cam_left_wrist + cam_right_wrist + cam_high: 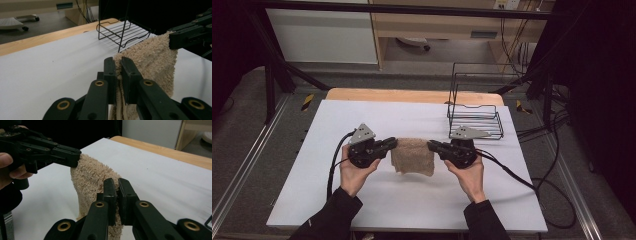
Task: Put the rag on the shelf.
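While each gripper, left gripper (393, 144) and right gripper (431, 145), clamps one upper towel (413, 156) corner, bare table (362, 200) surrounds both; wire rack (475, 120) stands behind the right.

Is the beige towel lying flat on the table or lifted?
Lifted: the beige terry towel hangs between the left gripper and right gripper, each shut on an upper corner; whether its lower edge touches the white table is unclear.

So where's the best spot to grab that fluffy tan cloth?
By its two upper corners, one from each side, as now: the left gripper and right gripper are each shut on a corner of the towel, so the limp cloth hangs flat between them.
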Demonstrator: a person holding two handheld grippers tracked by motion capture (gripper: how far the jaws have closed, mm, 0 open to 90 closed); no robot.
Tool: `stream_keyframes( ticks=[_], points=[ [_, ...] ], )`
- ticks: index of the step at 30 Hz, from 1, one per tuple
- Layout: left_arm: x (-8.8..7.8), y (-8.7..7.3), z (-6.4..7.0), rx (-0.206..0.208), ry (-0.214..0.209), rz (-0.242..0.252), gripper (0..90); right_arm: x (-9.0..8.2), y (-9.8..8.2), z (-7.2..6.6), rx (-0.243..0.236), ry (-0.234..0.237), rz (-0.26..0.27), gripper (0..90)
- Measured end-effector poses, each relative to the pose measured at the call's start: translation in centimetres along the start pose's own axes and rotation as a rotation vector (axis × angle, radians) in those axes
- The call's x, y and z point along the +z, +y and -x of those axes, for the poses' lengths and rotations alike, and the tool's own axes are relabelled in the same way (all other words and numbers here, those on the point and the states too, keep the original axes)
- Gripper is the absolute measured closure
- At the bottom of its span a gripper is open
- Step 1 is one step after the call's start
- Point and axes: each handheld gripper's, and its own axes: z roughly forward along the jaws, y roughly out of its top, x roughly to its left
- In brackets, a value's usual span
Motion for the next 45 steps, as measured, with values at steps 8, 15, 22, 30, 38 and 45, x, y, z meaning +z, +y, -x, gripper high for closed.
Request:
stream_keyframes(
  ticks=[8,15,22,30,38,45],
  points=[
    [0.2,0.8,0.8,0.008,-0.018,0.028,82.5,-1.4,0.5,0.1,-0.020,-0.018,0.027,85.4],
    [0.6,1.7,1.6,0.012,-0.032,0.057,82.5,-2.6,0.9,0.3,-0.041,-0.048,0.047,85.4],
    [1.2,2.7,2.3,0.017,-0.043,0.077,82.5,-3.8,1.4,0.7,-0.043,-0.076,0.068,85.5],
    [2.1,3.8,3.1,0.028,-0.056,0.101,82.6,-5.2,1.7,1.3,-0.053,-0.104,0.095,85.5],
    [2.9,4.9,3.9,0.039,-0.070,0.112,82.6,-6.6,1.9,1.7,-0.062,-0.135,0.123,85.5],
    [3.6,6.0,4.7,0.050,-0.080,0.132,82.6,-7.9,2.2,2.1,-0.063,-0.159,0.154,85.5]
  ],
)
